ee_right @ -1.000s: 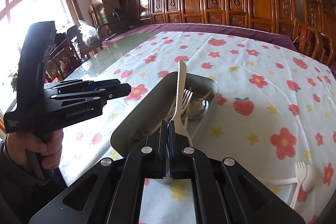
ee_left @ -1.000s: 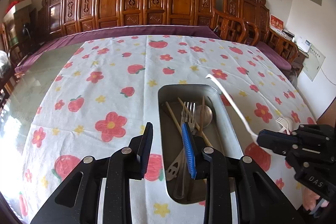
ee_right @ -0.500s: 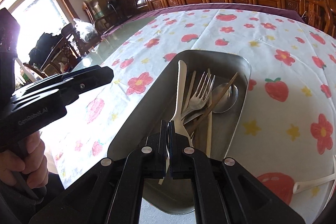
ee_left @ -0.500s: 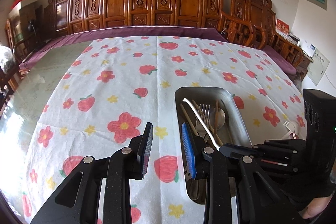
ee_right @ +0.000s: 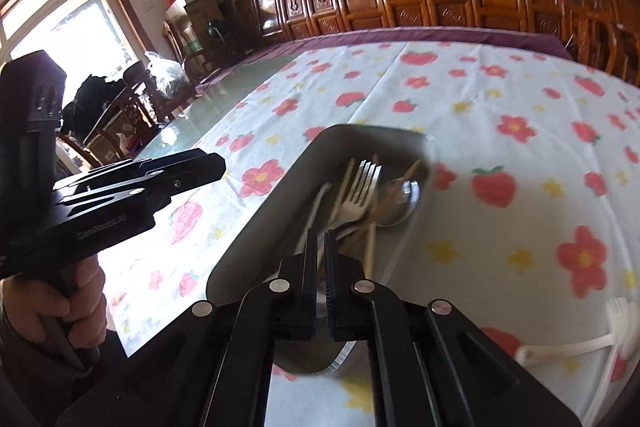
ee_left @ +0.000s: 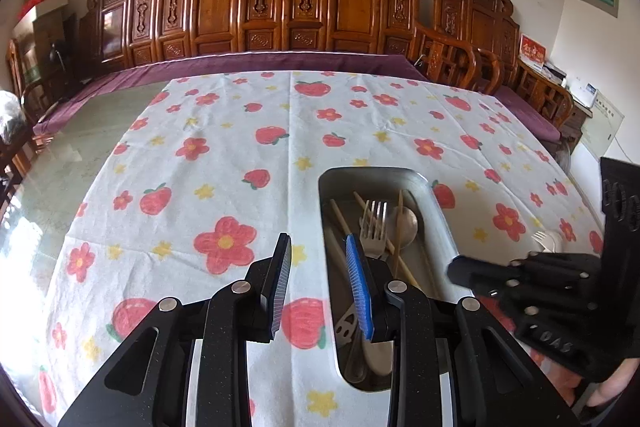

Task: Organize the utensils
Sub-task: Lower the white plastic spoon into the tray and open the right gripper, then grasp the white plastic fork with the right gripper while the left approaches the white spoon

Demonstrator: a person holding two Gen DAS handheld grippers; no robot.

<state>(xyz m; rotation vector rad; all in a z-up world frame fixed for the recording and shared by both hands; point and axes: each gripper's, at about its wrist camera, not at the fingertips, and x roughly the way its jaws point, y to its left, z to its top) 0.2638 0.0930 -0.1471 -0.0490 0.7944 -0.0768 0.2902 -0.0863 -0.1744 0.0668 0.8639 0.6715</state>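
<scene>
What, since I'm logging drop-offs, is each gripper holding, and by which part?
Nothing. Left gripper open and empty; right gripper fingers slightly apart over the tray, gripping nothing.

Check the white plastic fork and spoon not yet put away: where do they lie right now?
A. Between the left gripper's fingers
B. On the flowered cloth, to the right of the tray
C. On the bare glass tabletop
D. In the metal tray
B: the white plastic fork and spoon lie on the flowered cloth right of the metal tray, outside its rim and held by neither gripper.
</scene>
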